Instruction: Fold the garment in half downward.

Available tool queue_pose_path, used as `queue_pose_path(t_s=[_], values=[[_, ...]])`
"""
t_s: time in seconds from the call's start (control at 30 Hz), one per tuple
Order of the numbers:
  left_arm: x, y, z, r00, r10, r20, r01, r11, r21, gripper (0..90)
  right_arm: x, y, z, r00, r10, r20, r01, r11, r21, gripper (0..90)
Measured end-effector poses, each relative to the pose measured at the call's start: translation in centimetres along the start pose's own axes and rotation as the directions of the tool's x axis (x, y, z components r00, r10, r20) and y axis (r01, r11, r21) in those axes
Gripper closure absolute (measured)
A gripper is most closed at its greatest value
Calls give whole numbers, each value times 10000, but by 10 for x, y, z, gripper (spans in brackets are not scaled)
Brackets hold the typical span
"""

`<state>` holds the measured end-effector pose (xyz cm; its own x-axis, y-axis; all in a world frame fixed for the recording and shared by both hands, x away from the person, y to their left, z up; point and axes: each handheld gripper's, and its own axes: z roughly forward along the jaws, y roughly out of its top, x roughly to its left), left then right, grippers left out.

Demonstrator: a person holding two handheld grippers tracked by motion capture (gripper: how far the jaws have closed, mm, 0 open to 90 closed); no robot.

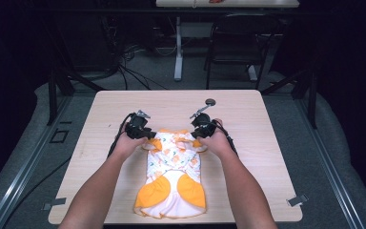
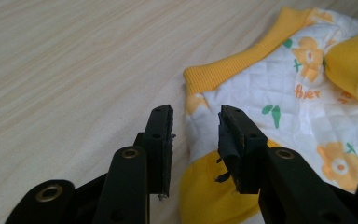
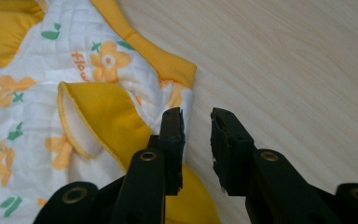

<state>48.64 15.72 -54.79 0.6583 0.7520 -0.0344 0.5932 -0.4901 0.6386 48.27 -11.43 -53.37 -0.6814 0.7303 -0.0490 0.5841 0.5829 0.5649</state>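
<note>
A small white quilted garment (image 1: 174,167) with orange flowers and yellow trim lies flat on the wooden table (image 1: 248,157). My left gripper (image 1: 145,133) sits at its far left corner and my right gripper (image 1: 198,133) at its far right corner, each held by a hand. In the left gripper view the left gripper (image 2: 196,128) is open, and the edge of the garment (image 2: 303,93) lies under the gap below the yellow ribbed band (image 2: 242,65). In the right gripper view the right gripper (image 3: 197,126) is open beside the corner of the garment (image 3: 98,70); bare wood shows between its jaws.
A small dark round disc (image 1: 210,101) lies on the table beyond the right gripper. Behind the table stand a black chair (image 1: 238,43) and the white leg (image 1: 178,47) of another table. Cables run across the floor at the back left.
</note>
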Motion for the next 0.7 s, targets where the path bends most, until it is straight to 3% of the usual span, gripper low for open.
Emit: queue_pose_path(t_s=[0.33, 0.43, 0.7], values=[[-5, -3, 12, 9998, -89, -153, 90, 9999, 82, 565, 7, 1, 17, 9996, 262, 45, -263, 9995, 146, 644], [-5, -4, 14, 9995, -23, -302, 28, 9999, 134, 545, 9, 1, 22, 9999, 47, 131, -51, 9995, 324, 637], [-5, -6, 19, 9991, -120, -395, 131, 9995, 273, 528, 4, -2, 28, 9994, 331, 70, -333, 9987, 393, 617]])
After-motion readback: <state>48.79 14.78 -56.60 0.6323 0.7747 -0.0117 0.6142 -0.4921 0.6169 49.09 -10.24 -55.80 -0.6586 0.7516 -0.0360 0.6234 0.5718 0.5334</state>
